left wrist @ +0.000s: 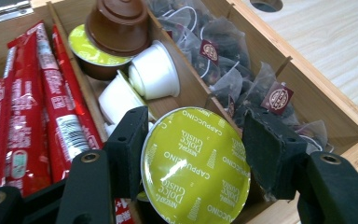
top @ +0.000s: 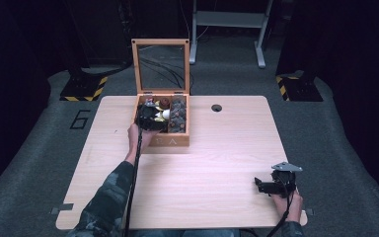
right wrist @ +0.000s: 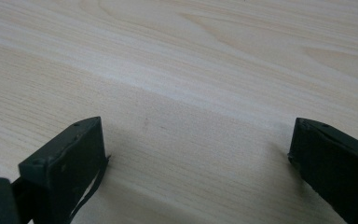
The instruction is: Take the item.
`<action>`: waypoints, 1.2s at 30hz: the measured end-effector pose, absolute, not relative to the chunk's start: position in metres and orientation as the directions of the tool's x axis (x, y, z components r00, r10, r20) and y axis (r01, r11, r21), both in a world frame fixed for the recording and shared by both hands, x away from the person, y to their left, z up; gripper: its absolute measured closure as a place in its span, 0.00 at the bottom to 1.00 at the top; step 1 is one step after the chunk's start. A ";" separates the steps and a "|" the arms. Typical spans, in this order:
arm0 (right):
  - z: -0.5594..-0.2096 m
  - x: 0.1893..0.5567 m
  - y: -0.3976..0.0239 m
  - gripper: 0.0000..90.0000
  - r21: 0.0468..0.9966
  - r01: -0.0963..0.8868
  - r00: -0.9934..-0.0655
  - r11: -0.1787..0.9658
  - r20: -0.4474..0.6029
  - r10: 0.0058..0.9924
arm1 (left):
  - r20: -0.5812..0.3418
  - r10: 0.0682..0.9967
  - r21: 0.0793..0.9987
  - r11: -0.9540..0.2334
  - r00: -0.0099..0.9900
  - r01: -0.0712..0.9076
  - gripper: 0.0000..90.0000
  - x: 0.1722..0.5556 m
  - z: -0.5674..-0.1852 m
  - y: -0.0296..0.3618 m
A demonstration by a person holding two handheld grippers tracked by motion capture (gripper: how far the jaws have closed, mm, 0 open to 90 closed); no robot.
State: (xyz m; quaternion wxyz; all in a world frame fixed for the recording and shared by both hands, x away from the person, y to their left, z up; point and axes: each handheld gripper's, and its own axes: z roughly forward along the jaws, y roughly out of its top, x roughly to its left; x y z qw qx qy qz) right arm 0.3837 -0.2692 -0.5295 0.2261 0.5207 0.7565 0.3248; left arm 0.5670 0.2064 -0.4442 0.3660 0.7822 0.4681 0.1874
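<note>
A wooden box (top: 164, 142) with its glass lid (top: 161, 64) raised stands at the table's far middle. My left gripper (top: 150, 117) reaches into it. In the left gripper view the left gripper (left wrist: 196, 126) is shut on a coffee capsule with a green "Cappuccino" foil lid (left wrist: 196, 163), one jaw on each side, over the box's middle compartment. Behind it lie a brown capsule (left wrist: 119, 25) and white capsules (left wrist: 154, 74). My right gripper (top: 260, 185) rests low at the table's near right, and the right gripper (right wrist: 198, 135) is open over bare wood.
Red stick packets (left wrist: 32, 107) fill the box's left compartment and tea bags (left wrist: 242, 70) the right one. A cable hole (top: 216, 107) lies right of the box. The box wall (left wrist: 326, 100) borders pale table (top: 202, 182). Metal stand legs (top: 227, 22) rise beyond the table.
</note>
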 end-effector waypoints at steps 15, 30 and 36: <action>-0.530 0.384 -0.269 0.03 0.726 0.642 -0.355 0.247 -0.004 0.935 | -0.047 0.854 0.779 -0.294 0.519 0.555 0.47 0.559 -0.430 0.208; -0.529 0.384 -0.269 0.03 0.725 0.642 -0.355 0.247 -0.004 0.935 | -0.046 0.831 0.817 -0.288 0.554 0.500 0.47 0.546 -0.409 0.203; -0.530 0.384 -0.269 0.03 0.726 0.642 -0.355 0.247 -0.004 0.935 | -0.044 0.820 0.828 -0.290 0.571 0.481 0.47 0.539 -0.402 0.201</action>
